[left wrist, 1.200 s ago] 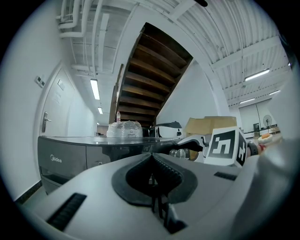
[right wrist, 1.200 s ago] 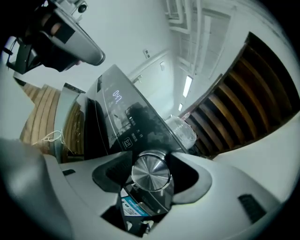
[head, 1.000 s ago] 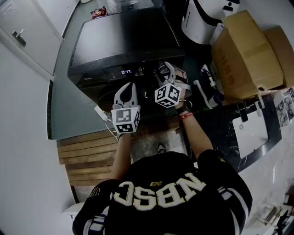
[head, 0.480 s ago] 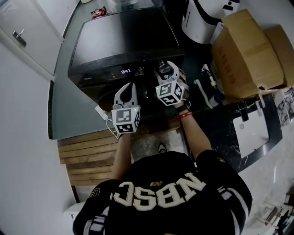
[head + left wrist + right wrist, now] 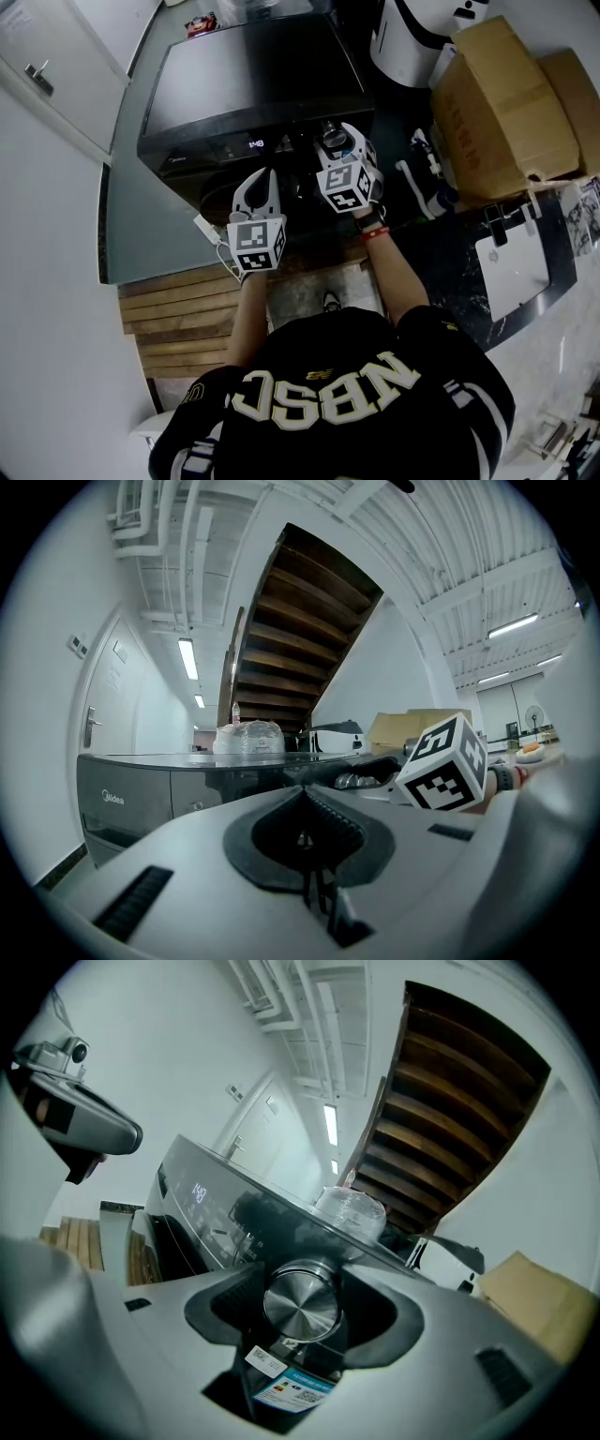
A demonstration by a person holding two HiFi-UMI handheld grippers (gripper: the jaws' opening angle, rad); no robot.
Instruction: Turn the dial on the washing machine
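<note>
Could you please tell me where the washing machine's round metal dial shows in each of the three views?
Head view: the round brushed-metal dial is just above centre, between the jaws of the right gripper.
Left gripper view: a small shiny shape right of centre, beside the marker cube, may be it; I cannot be sure.
Right gripper view: low centre, clamped between the jaws.
Shared landmark: the dark washing machine, in all three.

Two cardboard boxes fill the upper right, just beside a white appliance. Wooden planks lie at lower left, a white door at upper left
</note>
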